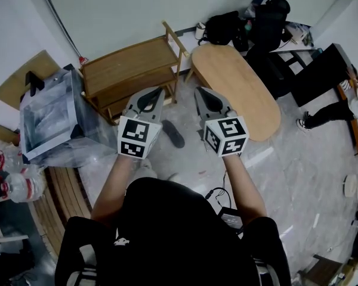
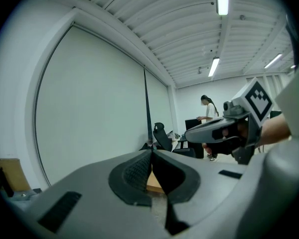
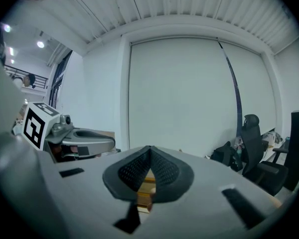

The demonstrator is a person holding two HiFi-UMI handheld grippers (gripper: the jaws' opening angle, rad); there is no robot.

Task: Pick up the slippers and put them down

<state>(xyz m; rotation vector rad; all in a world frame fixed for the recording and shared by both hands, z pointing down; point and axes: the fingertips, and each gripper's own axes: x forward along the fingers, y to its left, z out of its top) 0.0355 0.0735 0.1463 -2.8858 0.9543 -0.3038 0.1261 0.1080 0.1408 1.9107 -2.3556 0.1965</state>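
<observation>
One dark slipper (image 1: 173,134) lies on the pale floor, below and between my two grippers in the head view. I see no second slipper. My left gripper (image 1: 159,92) is held up level, its jaws shut tip to tip with nothing between them. My right gripper (image 1: 198,92) hangs beside it, also shut and empty. In the left gripper view the closed jaws (image 2: 150,151) point at a white wall, with the right gripper (image 2: 224,129) off to the side. The right gripper view shows its own closed tips (image 3: 149,148) and the left gripper (image 3: 84,136).
A low wooden shelf rack (image 1: 131,70) stands ahead on the left, an oval wooden table (image 1: 238,88) ahead on the right. A clear plastic box (image 1: 48,115) sits at the left. Black bags (image 1: 250,25) lie by the wall. A person (image 2: 208,109) stands at a far desk.
</observation>
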